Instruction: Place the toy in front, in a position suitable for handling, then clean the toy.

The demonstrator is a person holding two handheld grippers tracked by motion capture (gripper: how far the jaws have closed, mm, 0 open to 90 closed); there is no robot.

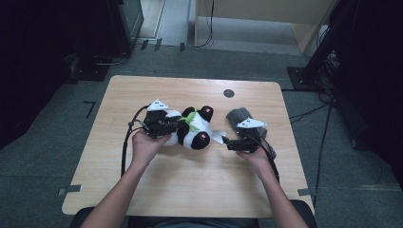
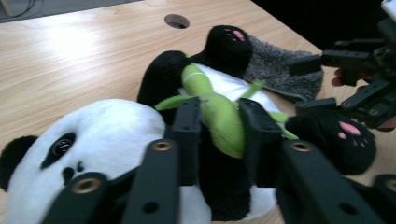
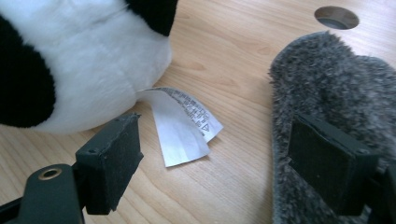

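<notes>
A black-and-white panda plush (image 1: 192,129) lies on its back mid-table, a green bamboo stalk (image 2: 217,112) sewn across its chest. My left gripper (image 1: 175,127) reaches over the panda's head (image 2: 93,135). Its jaws stand a little apart on either side of the stalk, which looks plump rather than pinched. The left gripper (image 2: 219,114) is open. My right gripper (image 1: 227,141) is wide open at the panda's bottom end. In the right gripper view, the white care tag (image 3: 182,123) lies between the right gripper's (image 3: 217,149) jaws, untouched. One pad rests against a grey fuzzy cloth (image 3: 336,93).
The wooden table (image 1: 190,180) has a round cable hole (image 1: 228,93) behind the grey cloth (image 1: 240,115). Bare wood lies in front of the hands and to the far left. Cables trail from both grippers toward the person.
</notes>
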